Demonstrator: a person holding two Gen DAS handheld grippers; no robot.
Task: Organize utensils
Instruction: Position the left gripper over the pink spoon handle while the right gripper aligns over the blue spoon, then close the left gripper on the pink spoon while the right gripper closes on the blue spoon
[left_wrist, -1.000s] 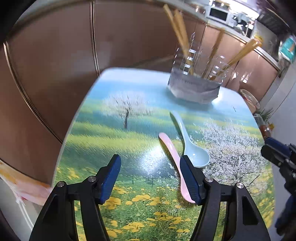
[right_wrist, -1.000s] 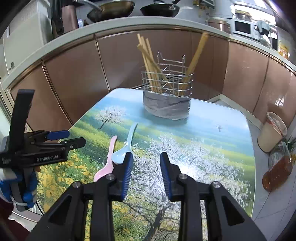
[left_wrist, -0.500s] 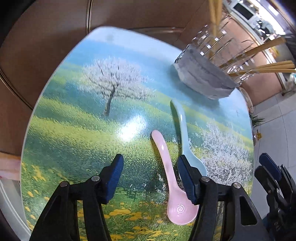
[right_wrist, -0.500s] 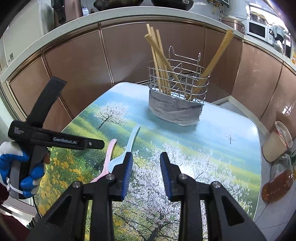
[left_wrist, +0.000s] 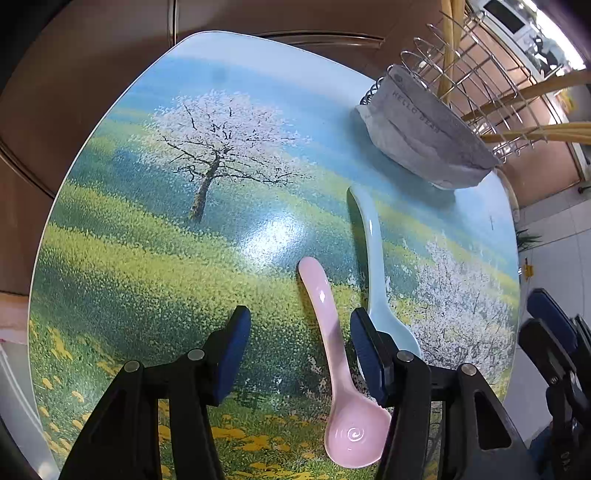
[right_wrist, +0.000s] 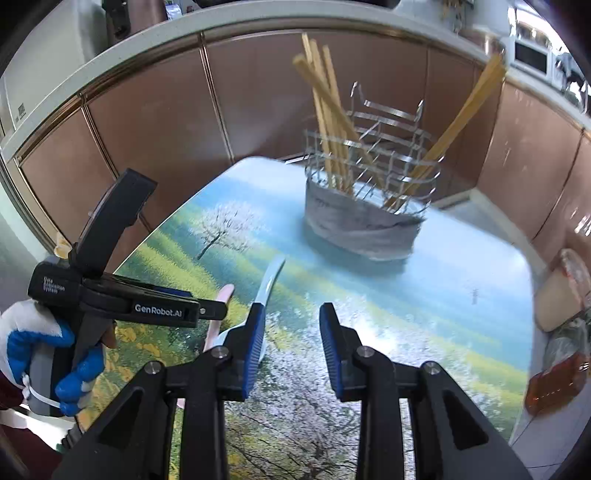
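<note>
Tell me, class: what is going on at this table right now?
A person holds a claw in each hand over the table. The open left claw hangs above the pink spoon, whose handle lies between its fingers, ungripped. The blue spoon lies beside it. The right claw waits open and empty. The wire holder already holds chopsticks.

The left gripper (left_wrist: 297, 354) hangs with its jaws spread wide; the right gripper (right_wrist: 291, 339) seems about half parted, both empty.
</note>
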